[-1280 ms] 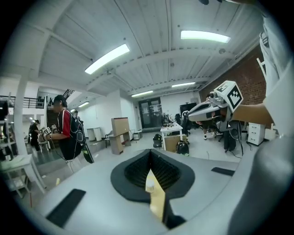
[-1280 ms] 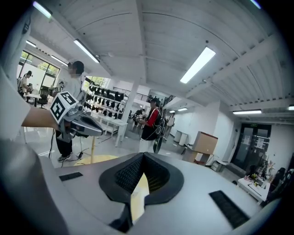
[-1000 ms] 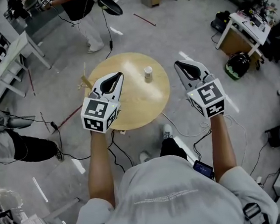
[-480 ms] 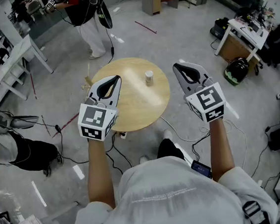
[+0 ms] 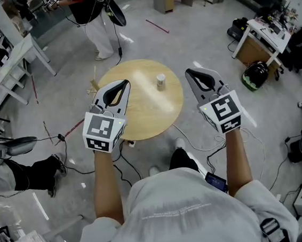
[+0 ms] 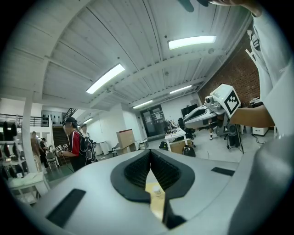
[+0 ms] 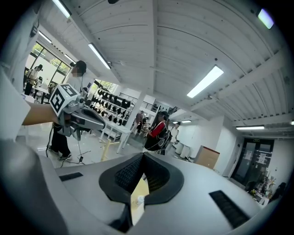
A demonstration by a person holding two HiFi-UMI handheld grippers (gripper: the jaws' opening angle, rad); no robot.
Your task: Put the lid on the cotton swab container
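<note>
Seen from above, a person stands at a small round wooden table [image 5: 140,119] and holds a gripper in each hand, both raised near its front edge. The left gripper [image 5: 126,84] hangs over the table's left side, its jaws pressed together with nothing between them. The right gripper [image 5: 188,72] hangs just off the table's right edge, its jaws likewise closed at the tips and empty. The container [image 5: 160,81], a small pale cylinder, stands upright and alone on the far half of the table, between the two grippers and apart from both. Each gripper view looks along its own closed jaws and catches the container as a tiny shape through the slit below the pads. No loose lid shows on the table, and the container is too small to tell whether its top is already capped. Judged from this, the task is either not begun or finished. If the lid has yet to go on, doing it well likely means opening one gripper to steady the container low on its wall, so that so light a thing does not tip or skid. The other gripper would then bring the lid down level and centred before pressing.
</note>
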